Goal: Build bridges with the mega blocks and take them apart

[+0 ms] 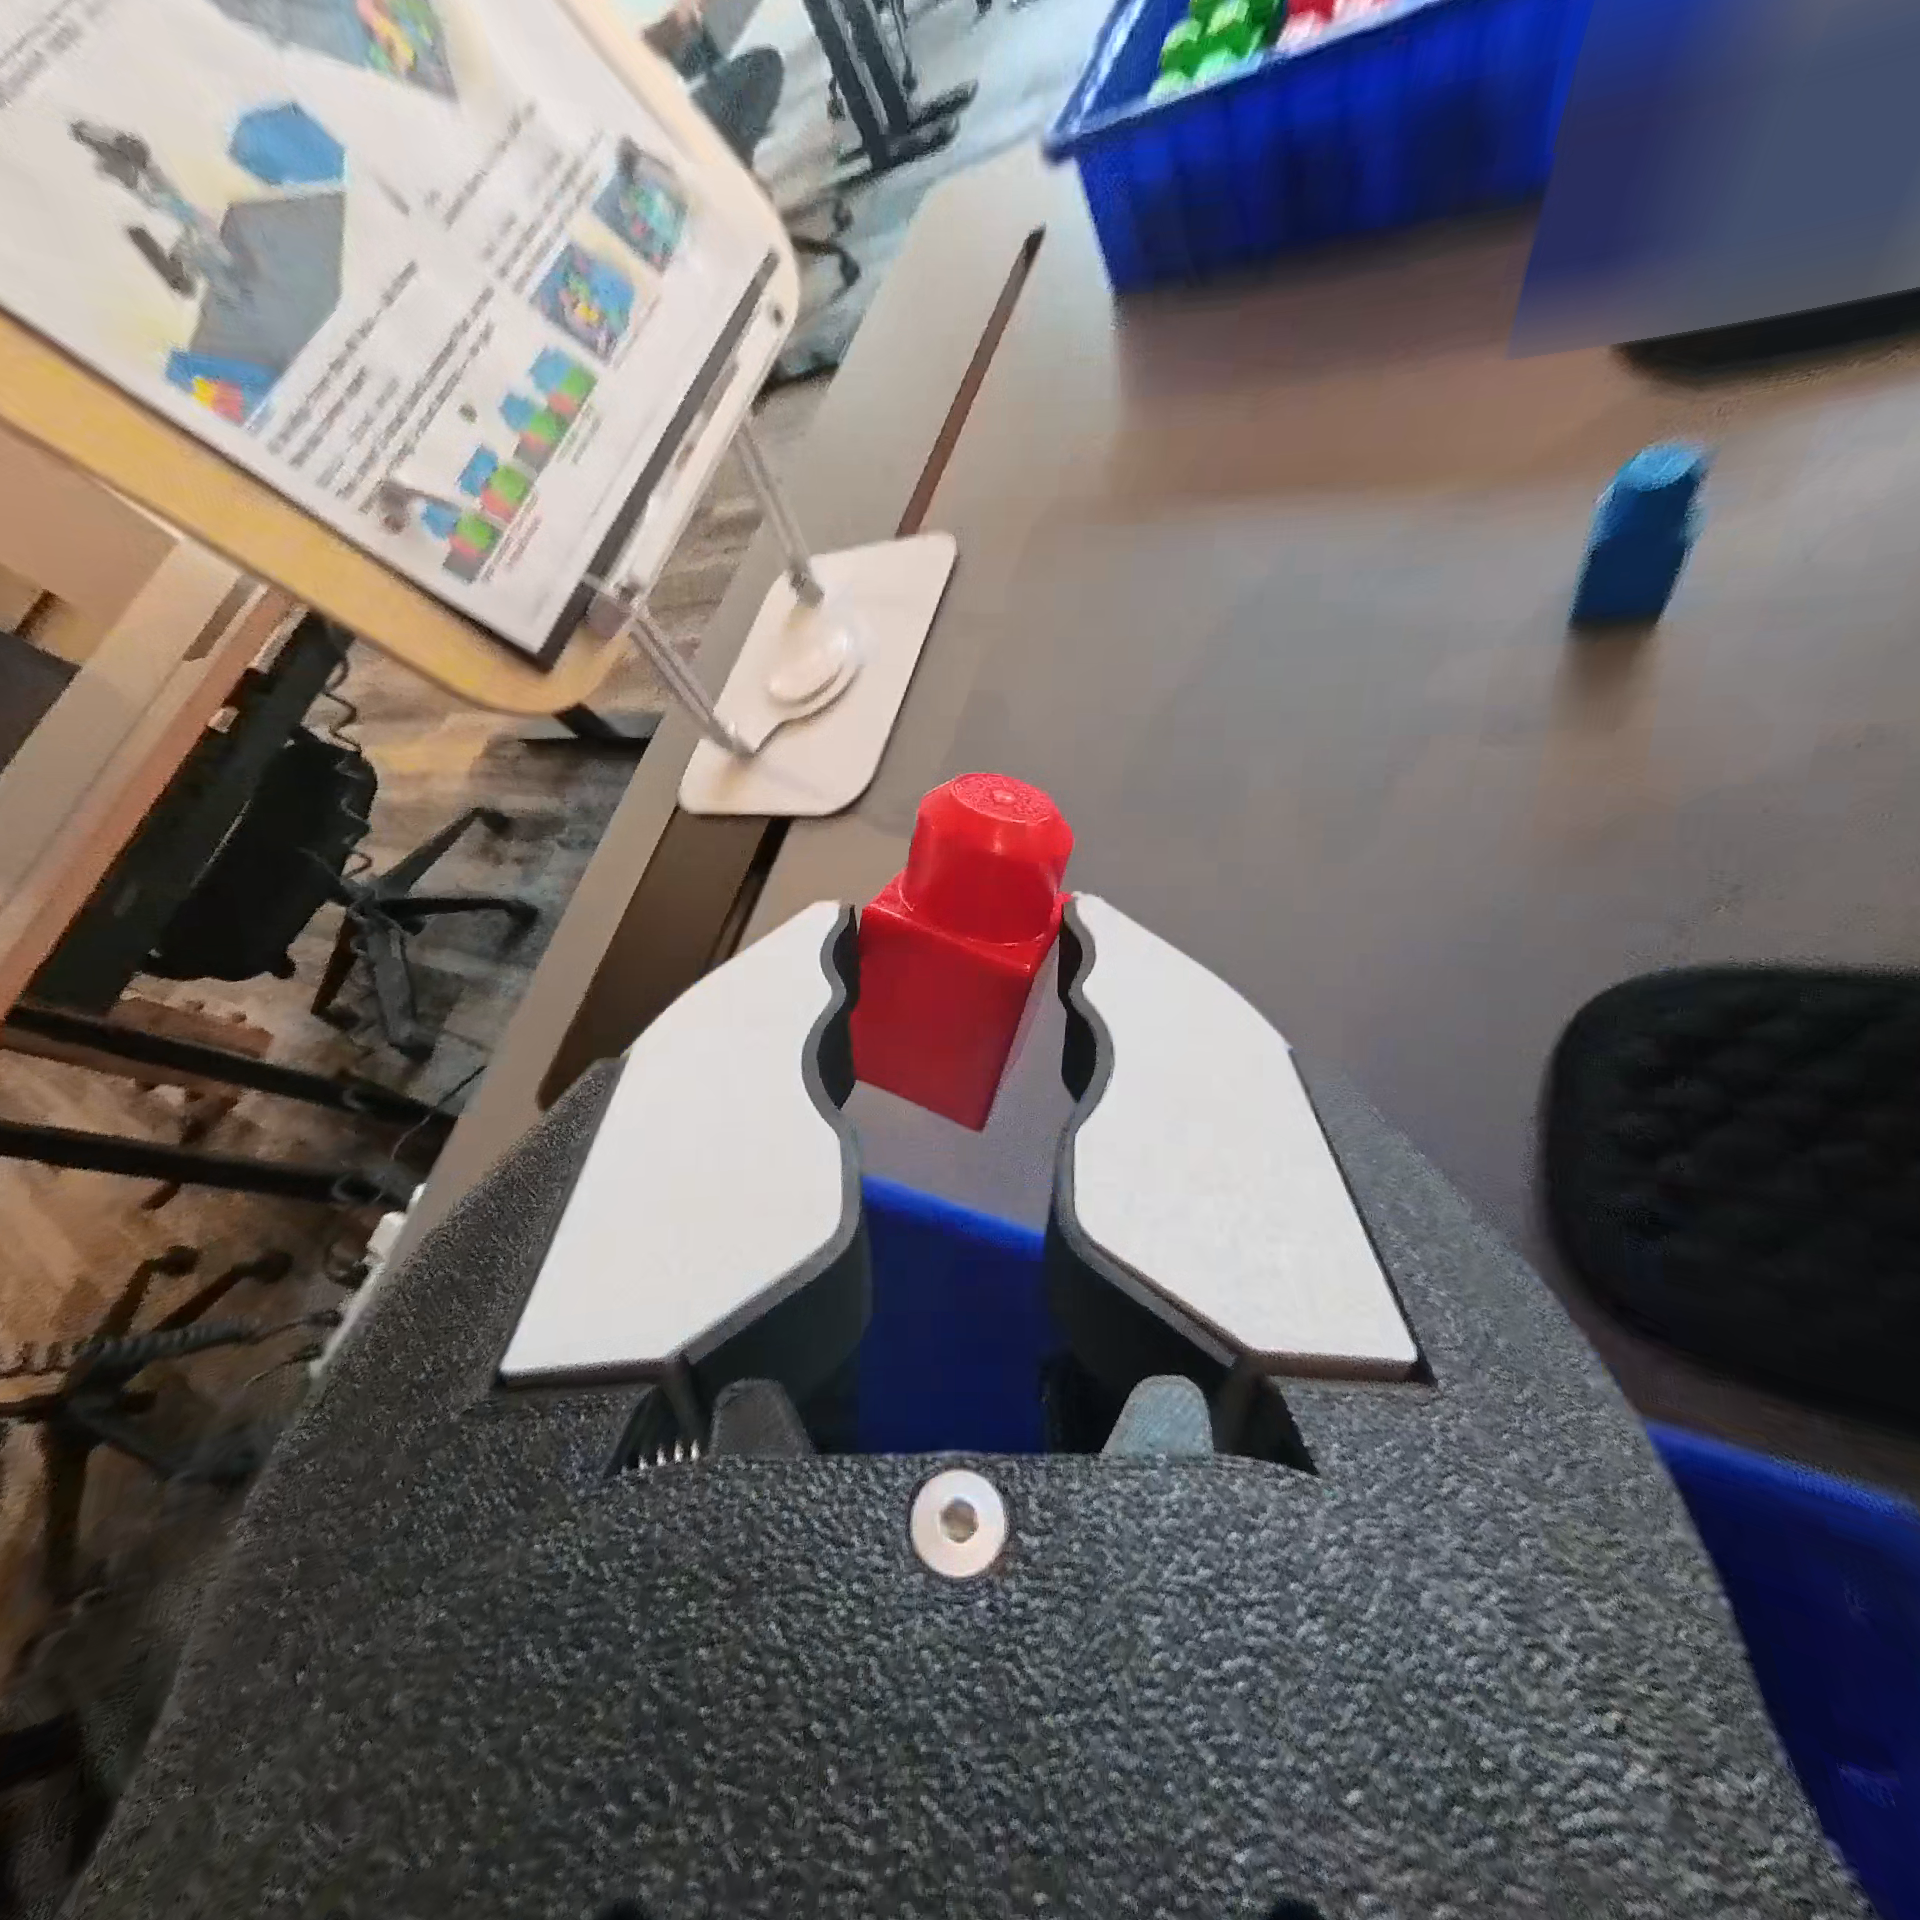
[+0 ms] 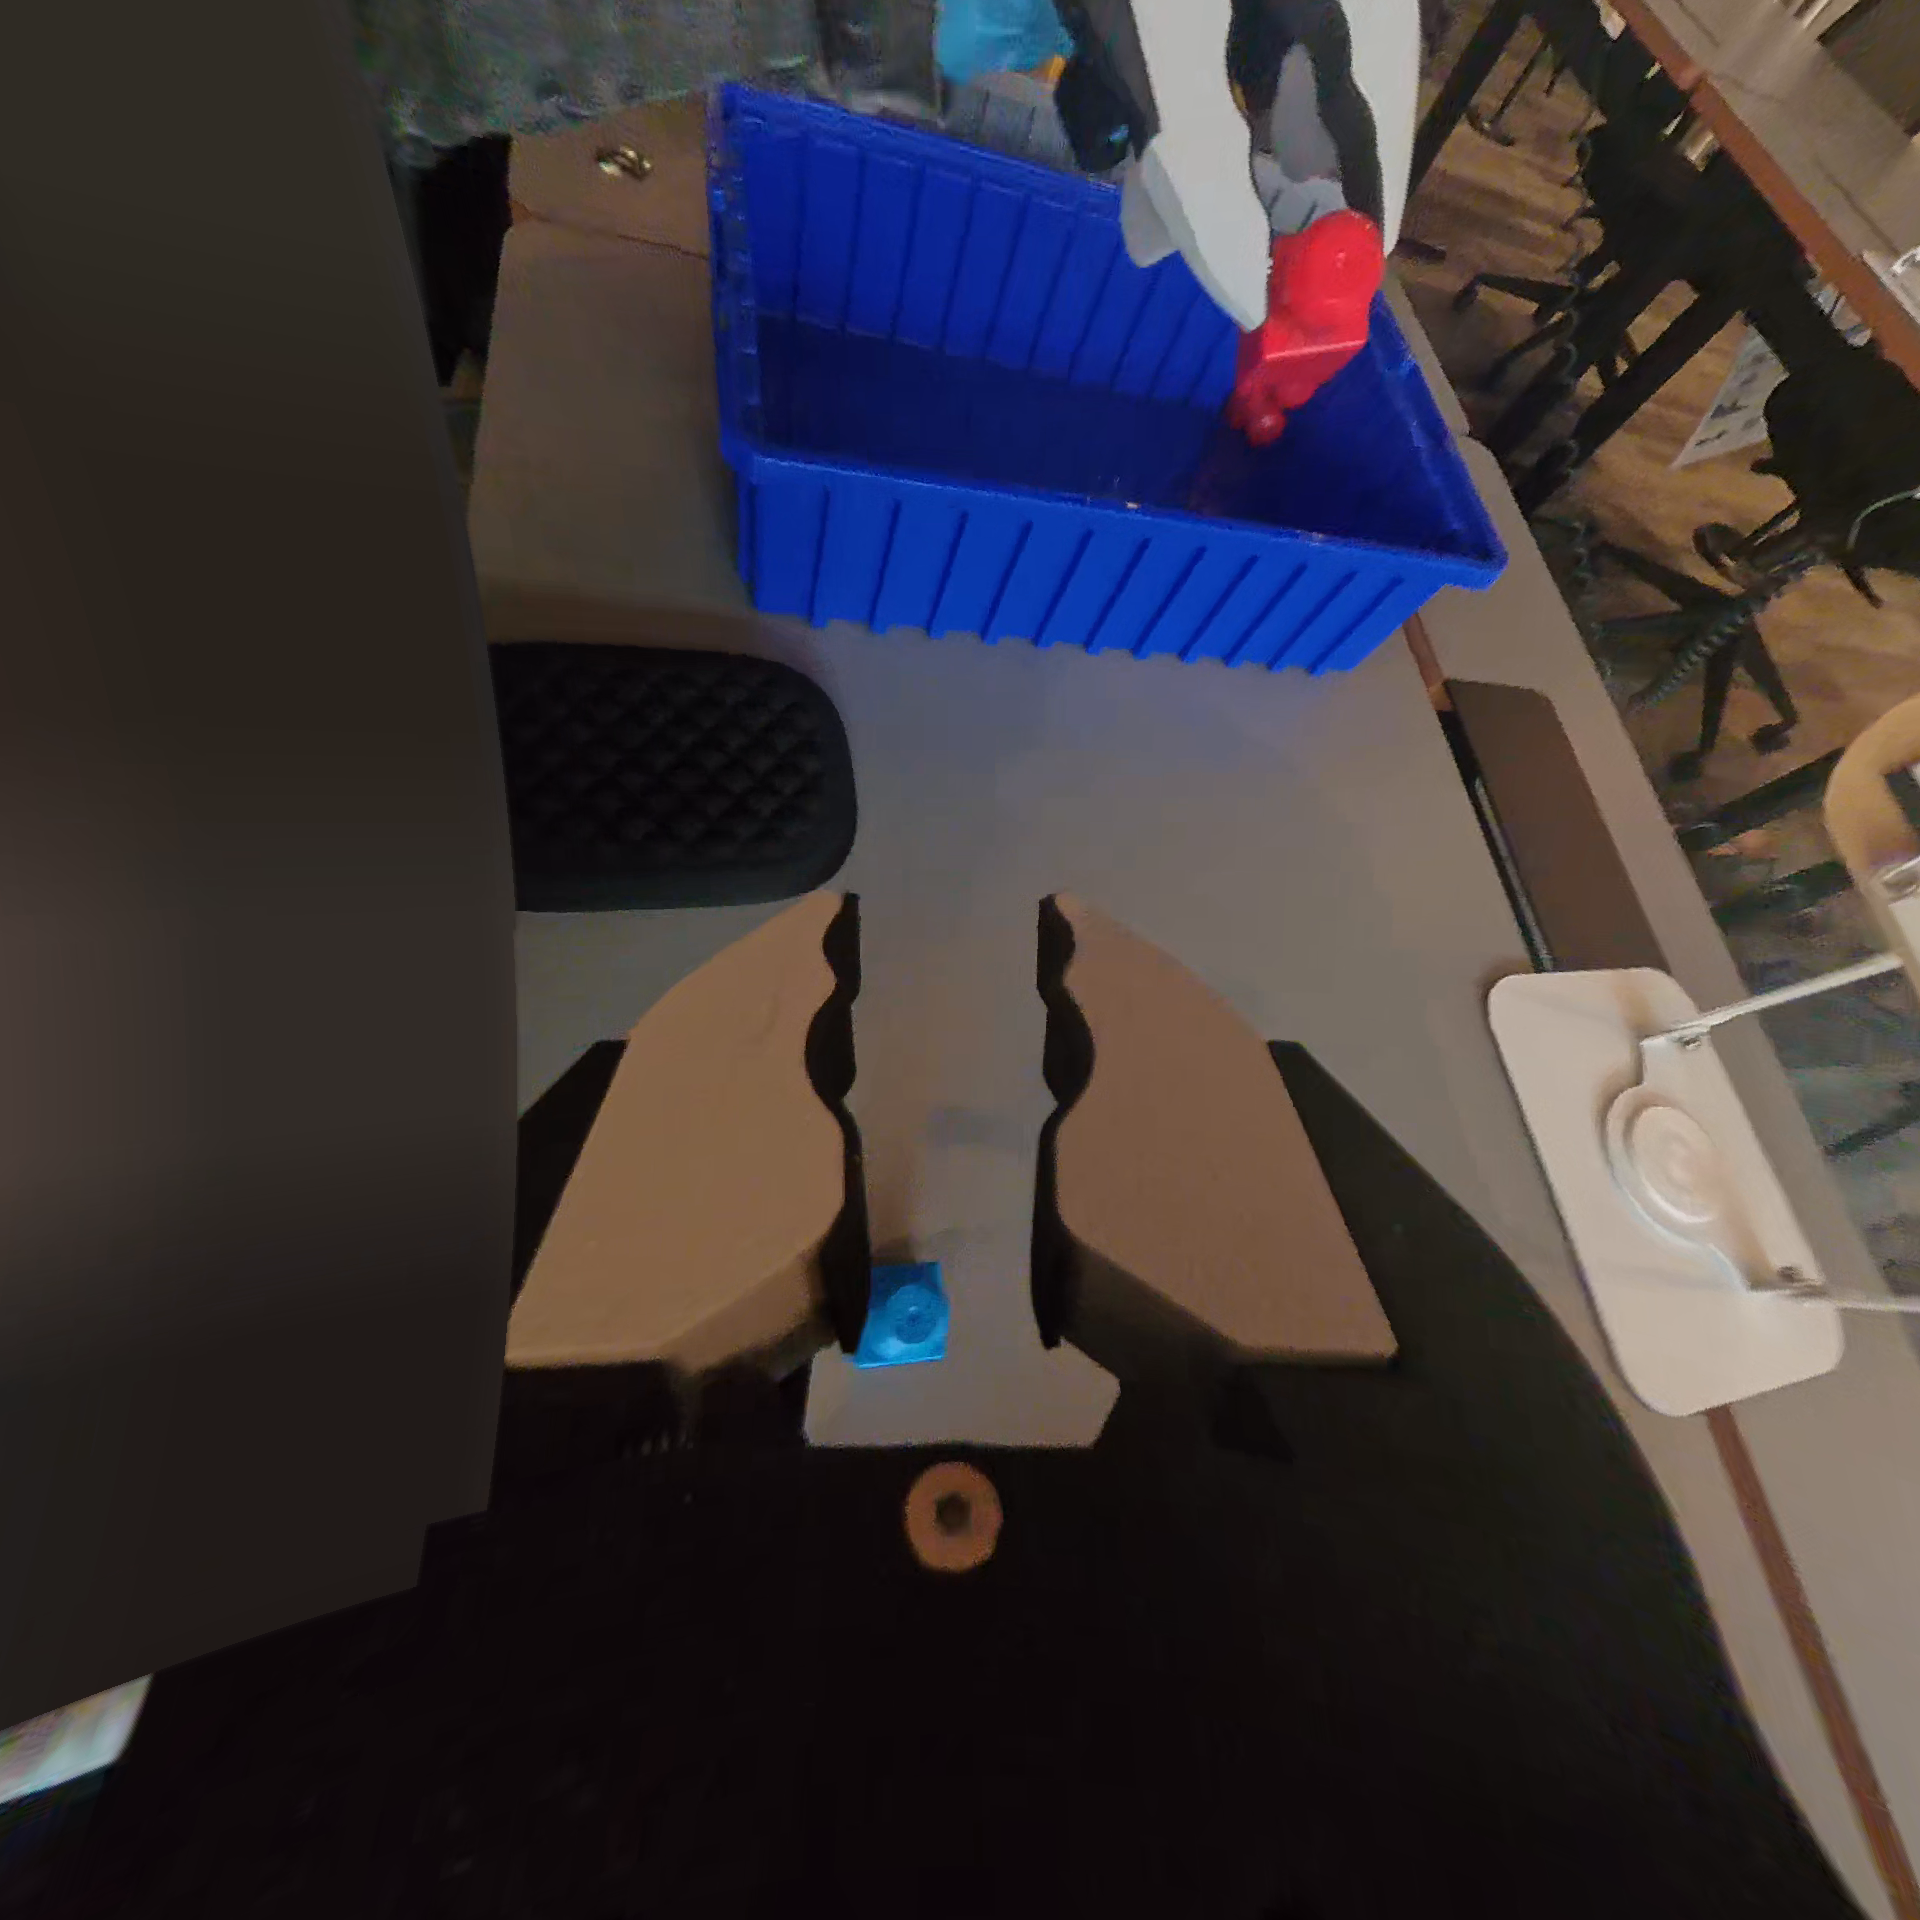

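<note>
left tongs [image 1: 961, 925] clamp a red single-stud block [image 1: 961, 961] above the near-empty blue bin [image 2: 1091, 582] at the surface's edge, while the right tongs [image 2: 948, 925] hang open over a blue block [image 2: 902, 1314] mid-surface; judged step: disassembly, next release into bin.

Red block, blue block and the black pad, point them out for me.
red block [image 1: 951, 997], left wrist view, its front face.
blue block [image 2: 902, 1328], right wrist view, its top stud.
black pad [image 2: 665, 774], right wrist view, its quilted middle.

Textured black gripper [image 1: 956, 925], 2 grey wavy-edged fingers [image 1: 727, 1122], silver screw [image 1: 957, 1523]
</note>
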